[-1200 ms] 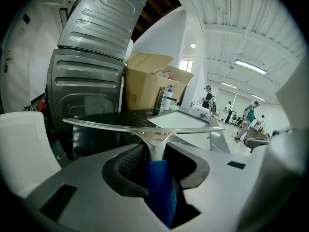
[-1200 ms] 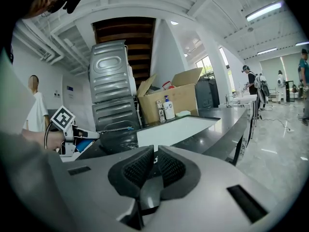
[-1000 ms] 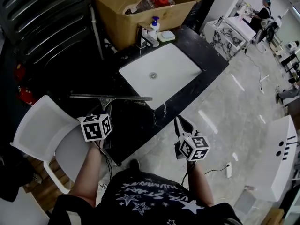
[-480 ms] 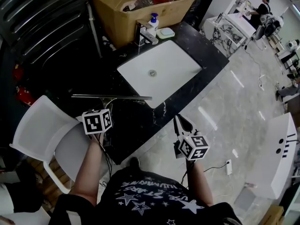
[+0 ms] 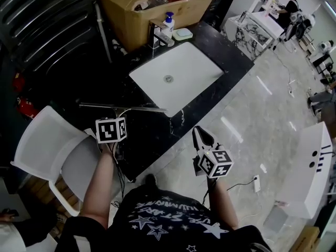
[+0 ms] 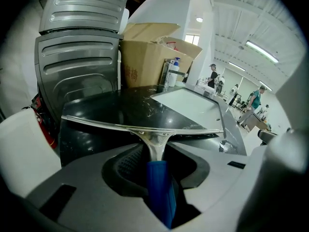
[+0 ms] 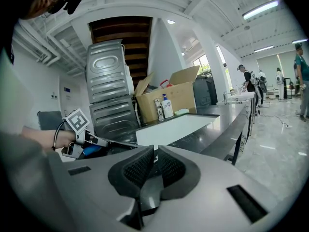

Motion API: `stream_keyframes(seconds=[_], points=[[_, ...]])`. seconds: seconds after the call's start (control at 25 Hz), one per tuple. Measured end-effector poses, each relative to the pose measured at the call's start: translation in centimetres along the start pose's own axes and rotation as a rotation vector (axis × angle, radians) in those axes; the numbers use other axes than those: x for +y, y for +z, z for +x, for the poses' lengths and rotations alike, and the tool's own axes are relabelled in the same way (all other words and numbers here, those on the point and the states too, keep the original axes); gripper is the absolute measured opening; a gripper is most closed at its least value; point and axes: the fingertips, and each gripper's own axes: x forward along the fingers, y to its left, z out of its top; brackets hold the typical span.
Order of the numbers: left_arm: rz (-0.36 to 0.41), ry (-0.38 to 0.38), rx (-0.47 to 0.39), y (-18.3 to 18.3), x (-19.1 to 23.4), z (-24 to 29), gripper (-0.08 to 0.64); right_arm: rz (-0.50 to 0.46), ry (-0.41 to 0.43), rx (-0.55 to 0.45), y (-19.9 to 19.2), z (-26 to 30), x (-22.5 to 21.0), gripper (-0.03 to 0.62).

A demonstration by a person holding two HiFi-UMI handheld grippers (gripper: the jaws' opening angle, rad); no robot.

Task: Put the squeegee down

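The squeegee [image 6: 145, 129] has a long metal blade and a blue handle [image 6: 158, 190]. My left gripper [image 6: 157, 170] is shut on that blue handle, and the blade stretches crosswise just over the black countertop [image 6: 111, 108]. From the head view the squeegee [image 5: 123, 107] lies level over the counter's near left part, in front of the left gripper [image 5: 116, 124]. My right gripper [image 5: 202, 139] hovers off the counter's front edge over the floor, its pads together with nothing between them. The right gripper view shows the right gripper [image 7: 153, 161] and, far left, the left gripper [image 7: 79, 129].
A white sink basin [image 5: 176, 76] is set in the countertop, with a tap [image 5: 156, 35], a soap bottle [image 5: 167, 22] and a soap dish [image 5: 182, 34] behind it. An open cardboard box [image 5: 157, 1] stands at the back. A white chair [image 5: 52, 146] sits at left.
The left gripper has dipped lower with the squeegee, bringing the blade closer to the countertop. The right gripper has stayed where it was.
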Motion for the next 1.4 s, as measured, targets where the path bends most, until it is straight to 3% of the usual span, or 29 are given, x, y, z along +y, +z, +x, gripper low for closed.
stream_keyframes(seconds=[0.2,0.36,0.76,1.08,1.4], points=[[-0.009,-0.023,0.012,-0.1,-0.2,0.1,0.156,0.002,-0.002,-0.005,-0.3,-0.6,0.1,0.056],[-0.043,-0.048,-0.028,0.0,-0.5,-0.5,0.226,0.004,-0.003,-0.011,-0.5,-1.4,0.1,0.057],[-0.006,-0.042,-0.246,2.9,-2.2,-6.9,0.233,-0.031,0.023,-0.053,1.4,-3.5,0.6,0.057],[0.068,-0.063,-0.417,2.4,-6.7,-13.6,0.131,-0.055,0.075,-0.097,2.5,-7.3,2.2,0.055],[0.1,-0.079,-0.463,-1.9,-11.1,-17.6,0.056,-0.091,0.13,-0.129,2.5,-12.3,3.4,0.055]])
